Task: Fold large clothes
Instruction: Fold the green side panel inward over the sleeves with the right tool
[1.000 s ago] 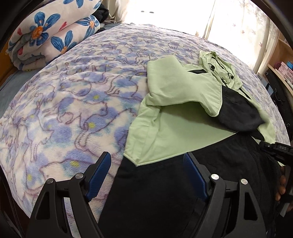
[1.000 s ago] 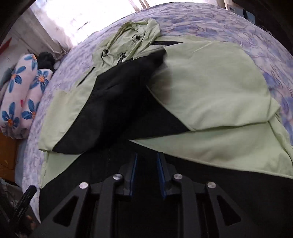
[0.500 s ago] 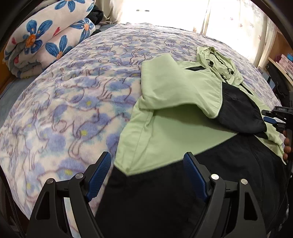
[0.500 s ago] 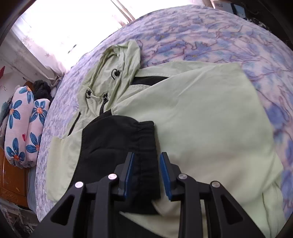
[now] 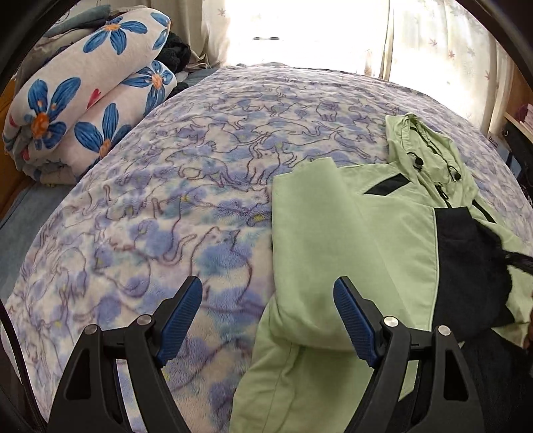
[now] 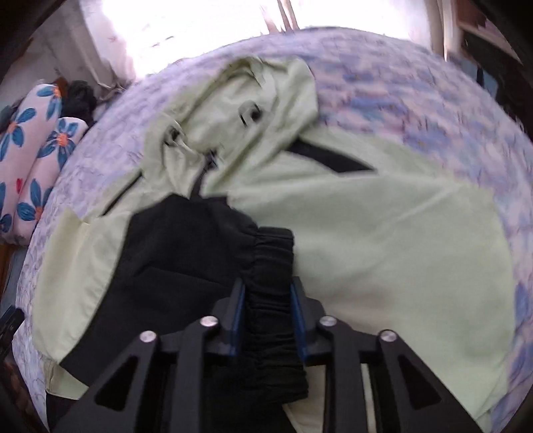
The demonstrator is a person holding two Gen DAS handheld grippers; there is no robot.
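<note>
**Right gripper on black cuff, left gripper open over jacket edge**

Jacket (image 5: 349, 239) lies flat on the bed (image 5: 200, 166), light green with black parts, hood (image 5: 429, 156) toward the window. In the left wrist view it fills the right half of the frame; the bed's blue-purple cat-print blanket shows on the left. One green sleeve (image 5: 319, 233) is folded over the body. Black sleeve (image 6: 186, 253) lies across the chest, just below the zipper and hood drawcords.

Right gripper (image 6: 268, 319): jaws narrow, and they have just been closing. The black elastic cuff (image 6: 271, 266) sits between the blue pads and bunches there, so it reads as pinched on the cuff. The frame is motion-blurred, so pad contact is not crisp.

Left gripper (image 5: 268, 319): jaws spread wide, nothing between the pads. It hangs above the jacket's left edge, where green fabric meets the blanket. Right pad is over the folded green sleeve, left pad over bare blanket. Cannot tell if the tips touch the fabric.

Rolled flower-print quilt (image 5: 86, 100) sits at the far left of the bed, well apart from the jacket. It is also seen at left in the right wrist view. Bright curtained window (image 5: 299, 30) behind the bed. Shelf edge (image 5: 519, 123) at far right.
</note>
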